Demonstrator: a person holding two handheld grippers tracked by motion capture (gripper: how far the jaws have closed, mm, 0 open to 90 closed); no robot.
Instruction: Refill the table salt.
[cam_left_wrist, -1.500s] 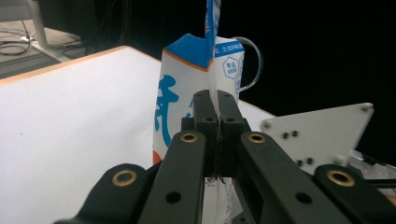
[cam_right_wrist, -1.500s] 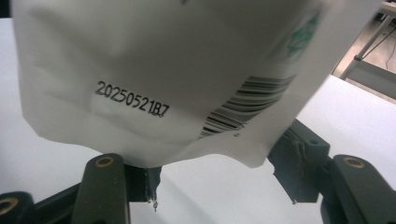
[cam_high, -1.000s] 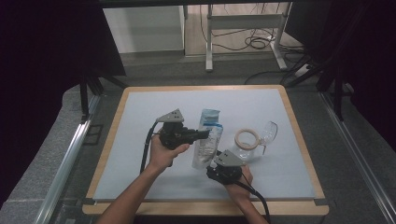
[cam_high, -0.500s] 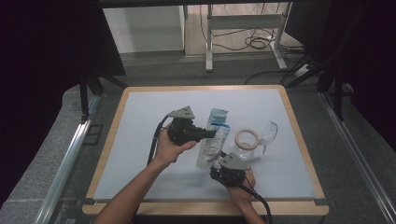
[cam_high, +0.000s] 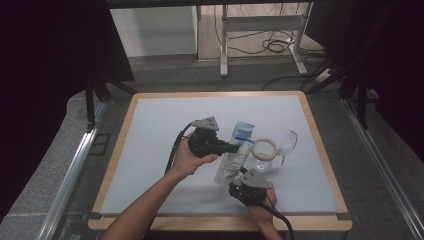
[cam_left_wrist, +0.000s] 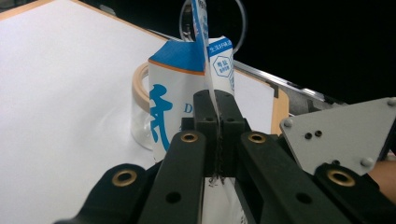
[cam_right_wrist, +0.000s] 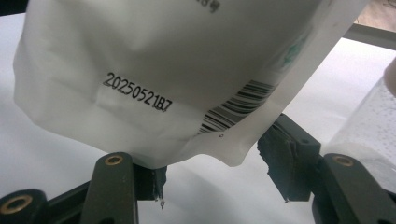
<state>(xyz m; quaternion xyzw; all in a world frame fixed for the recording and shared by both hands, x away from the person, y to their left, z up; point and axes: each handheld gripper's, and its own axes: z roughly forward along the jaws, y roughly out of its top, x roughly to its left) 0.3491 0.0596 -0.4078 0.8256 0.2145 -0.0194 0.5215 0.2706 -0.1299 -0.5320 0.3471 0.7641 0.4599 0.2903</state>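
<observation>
Both jaws pinch the pouch (cam_high: 234, 156) — left on its edge, right across its base.

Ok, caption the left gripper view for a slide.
Left gripper shut on the edge of a blue-and-white pouch, glass jar behind it on the white table.
</observation>
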